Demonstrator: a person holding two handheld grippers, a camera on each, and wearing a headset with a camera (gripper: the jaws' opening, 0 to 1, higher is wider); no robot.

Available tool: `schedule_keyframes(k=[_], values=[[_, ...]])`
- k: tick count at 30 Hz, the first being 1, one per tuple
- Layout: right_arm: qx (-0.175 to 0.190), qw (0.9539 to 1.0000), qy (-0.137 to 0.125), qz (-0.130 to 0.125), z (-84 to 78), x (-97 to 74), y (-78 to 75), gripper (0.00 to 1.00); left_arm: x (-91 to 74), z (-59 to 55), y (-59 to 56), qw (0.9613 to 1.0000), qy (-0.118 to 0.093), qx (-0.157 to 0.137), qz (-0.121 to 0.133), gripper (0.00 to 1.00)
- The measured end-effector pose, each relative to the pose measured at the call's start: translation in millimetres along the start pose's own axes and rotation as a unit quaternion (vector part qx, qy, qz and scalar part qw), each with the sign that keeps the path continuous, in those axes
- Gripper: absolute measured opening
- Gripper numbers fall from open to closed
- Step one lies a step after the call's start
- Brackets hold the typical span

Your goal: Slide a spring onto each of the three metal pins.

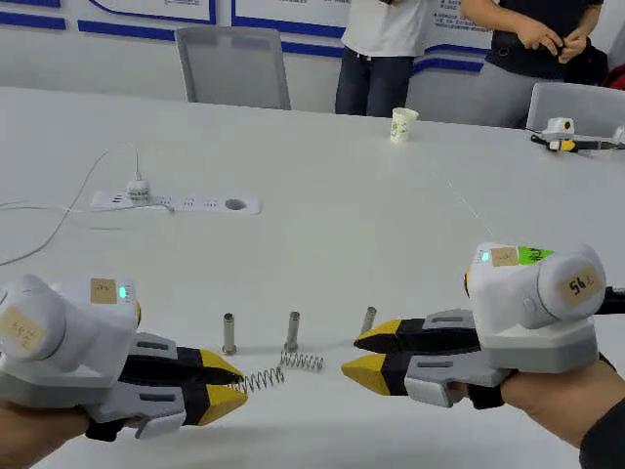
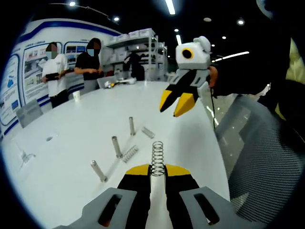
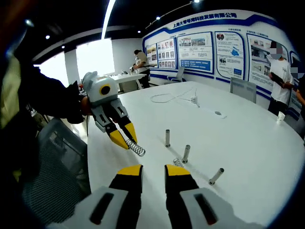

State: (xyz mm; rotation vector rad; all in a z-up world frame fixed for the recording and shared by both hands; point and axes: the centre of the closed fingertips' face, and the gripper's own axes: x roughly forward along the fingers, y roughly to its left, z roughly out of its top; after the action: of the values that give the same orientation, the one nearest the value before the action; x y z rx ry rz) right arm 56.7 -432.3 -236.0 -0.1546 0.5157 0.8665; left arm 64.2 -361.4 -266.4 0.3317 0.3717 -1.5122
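Three short metal pins stand bare in a row on the white table: left pin (image 1: 229, 332), middle pin (image 1: 292, 330), right pin (image 1: 368, 319). My left gripper (image 1: 239, 384) is shut on the end of a spring (image 1: 261, 378), which sticks out from its yellow tips (image 2: 157, 169) toward the pins. A loose spring (image 1: 303, 361) lies in front of the middle pin, and another spring (image 2: 148, 132) lies near the right pin. My right gripper (image 1: 350, 355) hovers open with nothing in it, just right of the pins, facing the left one (image 3: 153, 169).
A white power strip (image 1: 176, 203) with a plugged-in cable lies at the back left. A paper cup (image 1: 403, 124) stands far back. Another tool (image 1: 562, 137) lies at the far right. Chairs (image 1: 232, 66) and standing people (image 1: 383, 49) line the table's far side.
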Motion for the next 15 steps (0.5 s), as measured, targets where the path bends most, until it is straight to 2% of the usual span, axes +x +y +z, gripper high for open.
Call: schedule_keyframes(k=[8, 15], values=[[-0.012, 0.9968, -0.002, 0.079, 7.8, 7.3, 28.0, 0.18, -3.7, 16.8, -22.1, 0.9996, -0.011, 0.023, -0.013, 0.10], [-0.013, 0.9928, -0.004, 0.119, 11.3, 9.4, 44.3, 0.18, -7.4, 29.9, -34.9, 0.9987, -0.028, 0.037, -0.020, 0.10]])
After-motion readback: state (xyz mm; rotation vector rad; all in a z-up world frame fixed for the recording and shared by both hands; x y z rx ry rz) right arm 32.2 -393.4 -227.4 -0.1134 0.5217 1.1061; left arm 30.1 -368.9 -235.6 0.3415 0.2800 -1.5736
